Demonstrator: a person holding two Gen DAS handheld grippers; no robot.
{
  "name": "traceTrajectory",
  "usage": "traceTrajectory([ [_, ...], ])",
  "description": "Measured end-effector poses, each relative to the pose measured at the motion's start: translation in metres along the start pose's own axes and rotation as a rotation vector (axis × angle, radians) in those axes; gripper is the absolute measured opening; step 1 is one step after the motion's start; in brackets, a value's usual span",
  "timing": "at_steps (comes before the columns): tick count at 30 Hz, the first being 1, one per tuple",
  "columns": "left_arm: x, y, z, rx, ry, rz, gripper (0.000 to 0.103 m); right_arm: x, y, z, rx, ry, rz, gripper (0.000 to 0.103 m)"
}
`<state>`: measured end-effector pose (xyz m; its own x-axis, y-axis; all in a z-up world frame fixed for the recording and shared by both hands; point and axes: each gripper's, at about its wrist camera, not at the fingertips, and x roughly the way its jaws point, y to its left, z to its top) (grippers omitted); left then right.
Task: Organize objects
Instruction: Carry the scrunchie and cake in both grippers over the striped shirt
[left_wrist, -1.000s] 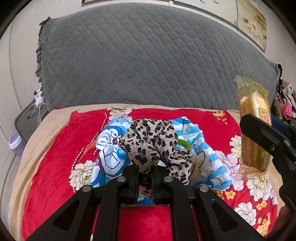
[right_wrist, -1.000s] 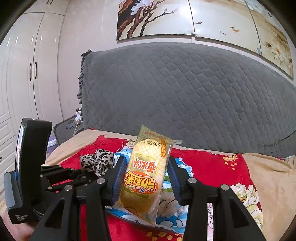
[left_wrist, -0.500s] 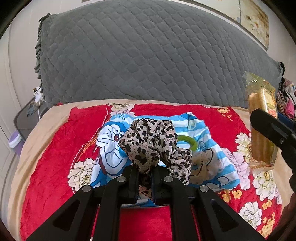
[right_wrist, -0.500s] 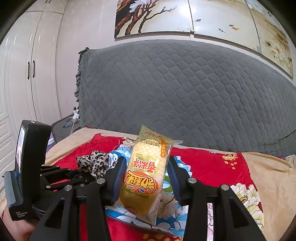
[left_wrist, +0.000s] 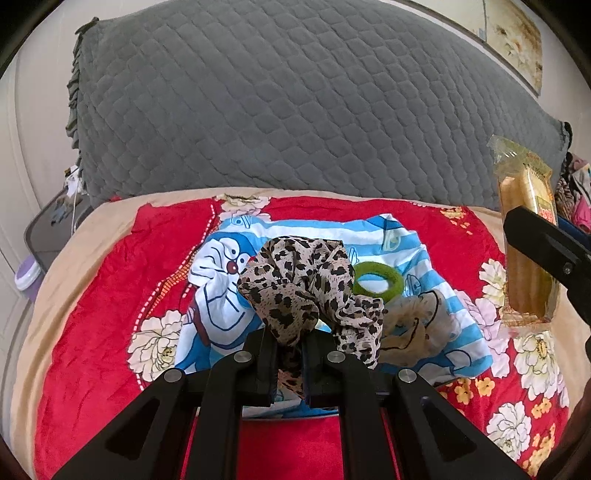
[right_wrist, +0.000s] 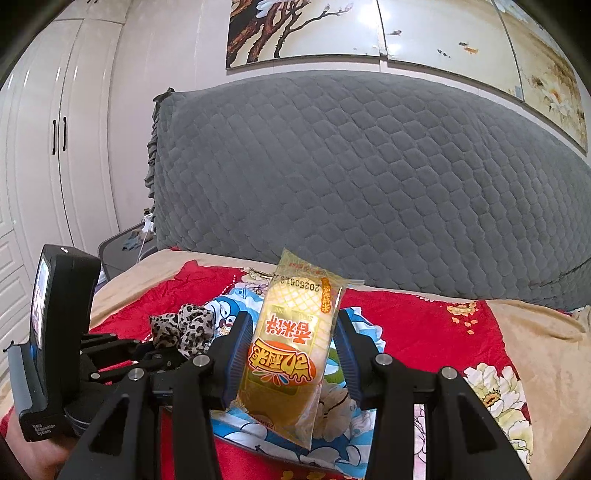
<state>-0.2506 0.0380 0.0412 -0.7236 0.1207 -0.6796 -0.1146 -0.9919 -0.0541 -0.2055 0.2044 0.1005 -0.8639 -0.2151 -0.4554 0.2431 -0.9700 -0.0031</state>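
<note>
Both hands have sunk toward the bed; our left tongs (left_wrist: 290, 345) pinch the leopard-print fabric scrunchie (left_wrist: 314, 291), right tongs (right_wrist: 291, 354) clamp the yellow plastic snack packet (right_wrist: 291, 350), which may slip and crush.

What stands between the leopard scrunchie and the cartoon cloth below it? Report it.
Nothing visible blocks it. The leopard scrunchie hangs from the shut left gripper over the blue cartoon cloth. A green ring already lies on that cloth, behind and right of the scrunchie.
</note>
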Motion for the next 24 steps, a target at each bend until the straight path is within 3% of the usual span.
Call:
traceTrajectory([
  [12,0.029,0.005,0.004,-0.022,0.039,-0.014,0.009,0.025,-0.009,0.001,-0.006,0.03,-0.008,0.045],
  [24,0.07,-0.012,-0.004,0.027,0.111,-0.019,0.009,0.099,-0.011,-0.014,-0.044,0.182,-0.007,0.045],
])
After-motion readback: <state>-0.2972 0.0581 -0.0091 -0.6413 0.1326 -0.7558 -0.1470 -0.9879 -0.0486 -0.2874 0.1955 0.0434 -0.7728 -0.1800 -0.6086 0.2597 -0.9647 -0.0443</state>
